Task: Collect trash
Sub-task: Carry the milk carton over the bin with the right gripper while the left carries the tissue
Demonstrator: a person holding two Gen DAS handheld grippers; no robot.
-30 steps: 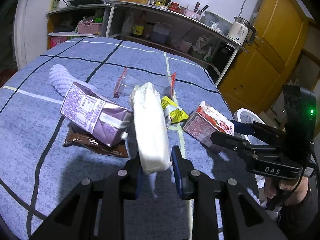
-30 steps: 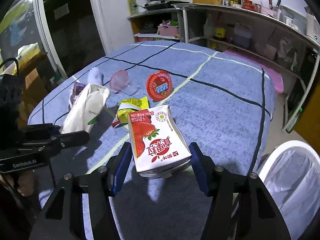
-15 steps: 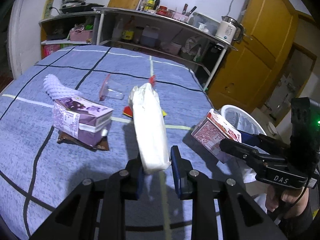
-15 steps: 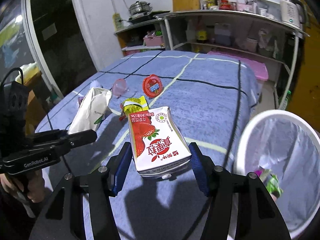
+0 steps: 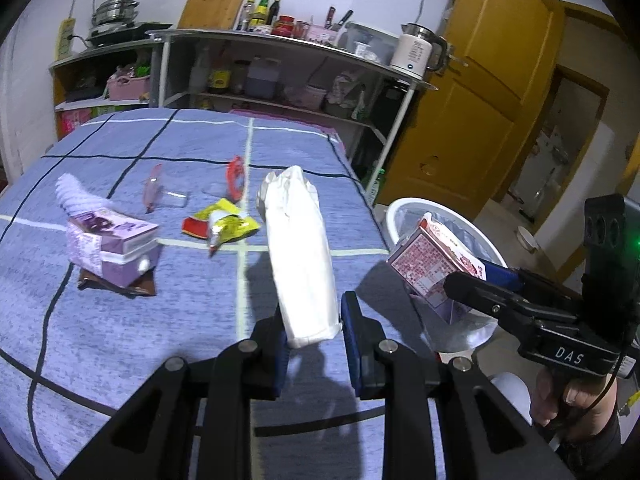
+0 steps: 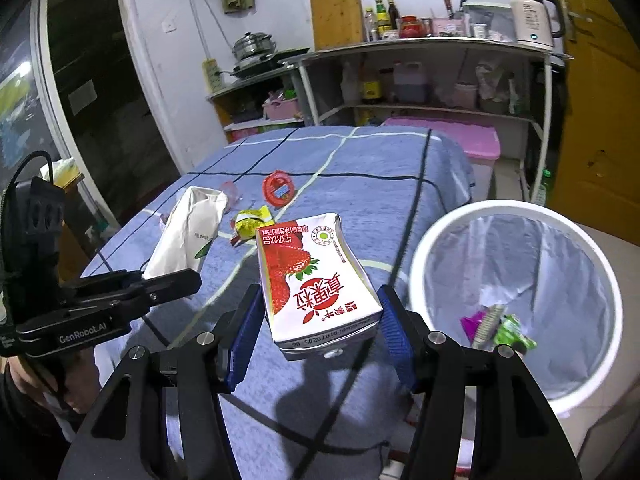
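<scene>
Nearest in the right wrist view, the right gripper (image 6: 320, 328) has its fingers (image 6: 394, 332) clamped on a strawberry milk carton (image 6: 312, 276), held above the surface's (image 6: 380, 160) edge, with the white bin (image 6: 516, 300) at 3 o'clock holding a few wrappers (image 6: 496, 326). In the left wrist view, the left gripper (image 5: 314, 332) has its fingers (image 5: 350, 328) pinching the lower end of a white paper bag (image 5: 300, 248), lifted clear. Farther at 10 o'clock, a purple carton (image 5: 110, 246) lies on a brown wrapper (image 5: 116, 286); a yellow wrapper (image 5: 224, 224) lies at 11 o'clock, a red lid (image 5: 235, 178) beyond.
</scene>
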